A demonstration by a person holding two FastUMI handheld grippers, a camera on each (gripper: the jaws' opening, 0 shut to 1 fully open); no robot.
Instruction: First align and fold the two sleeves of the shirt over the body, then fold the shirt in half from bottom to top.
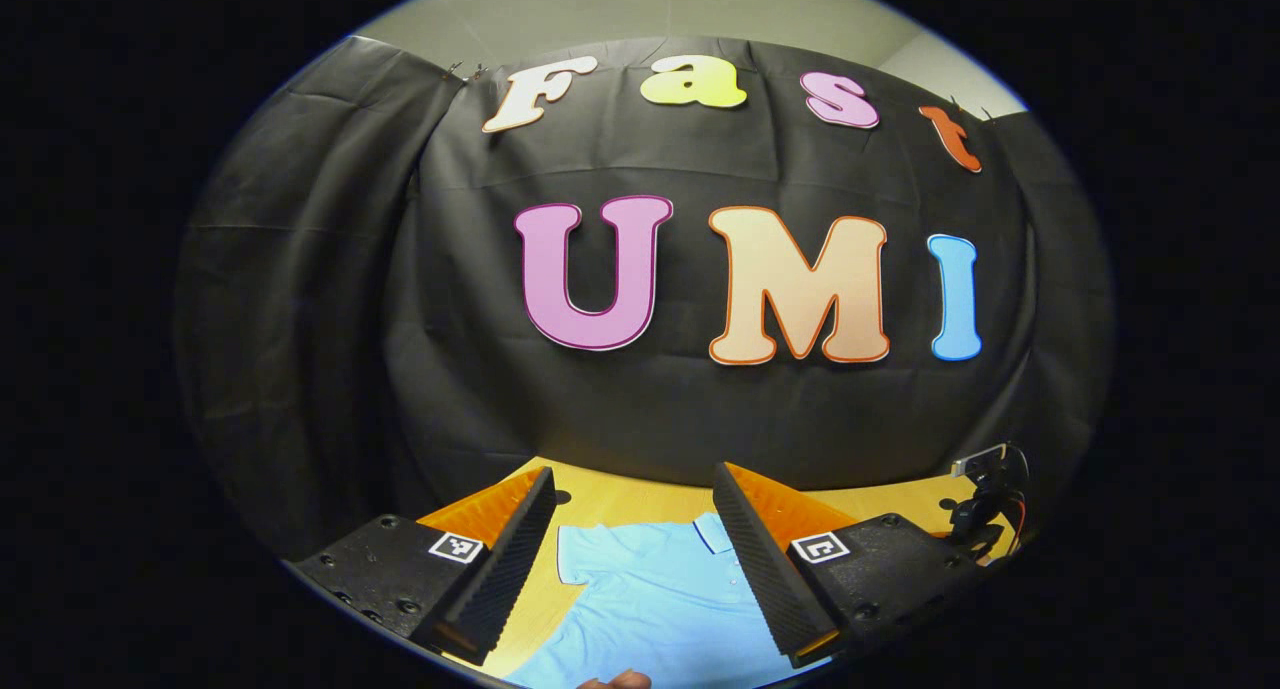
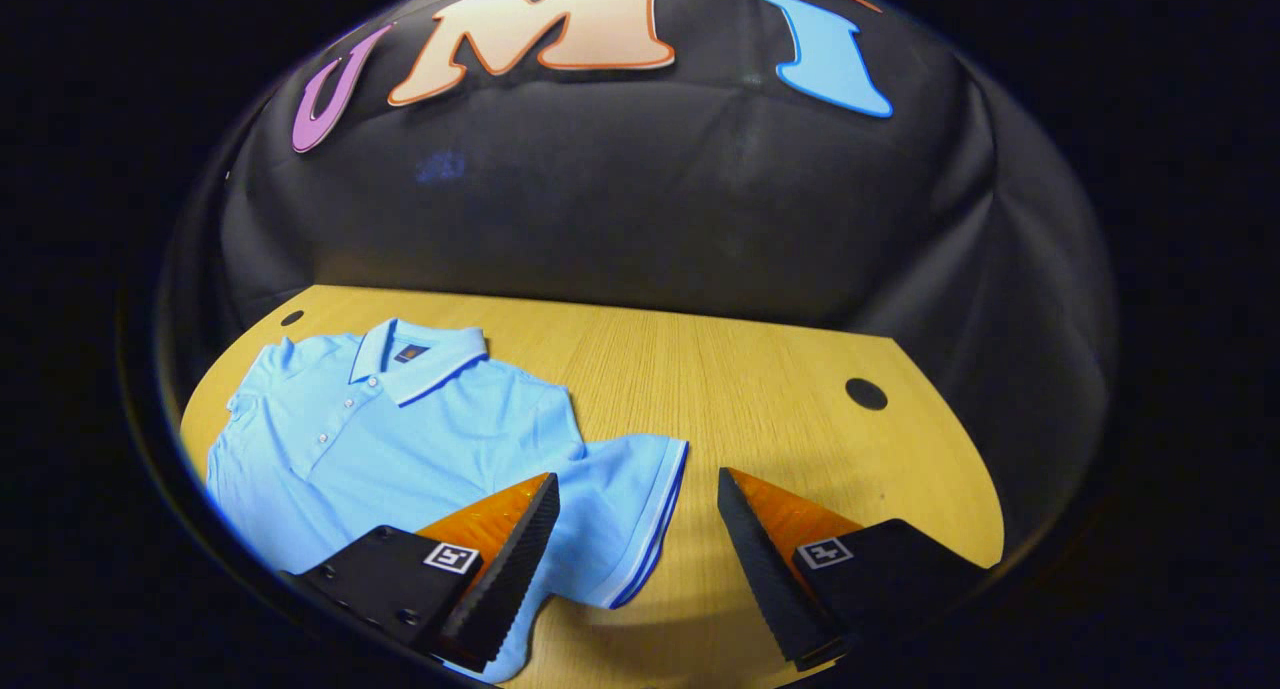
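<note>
On the wooden tabletop (image 2: 760, 369) a light blue polo shirt (image 2: 400, 439) lies flat with its collar toward the booth wall and one sleeve (image 2: 630, 509) spread out, while the left tongs (image 1: 640, 569) and right tongs (image 2: 640, 559) both hover above it, fingers apart, gripping nothing.

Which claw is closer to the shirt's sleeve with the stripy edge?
Right. The right gripper hangs open just above that sleeve, whose striped cuff lies between its fingers. The left gripper, also open, sits higher, aimed over the collar and the shirt body.
</note>
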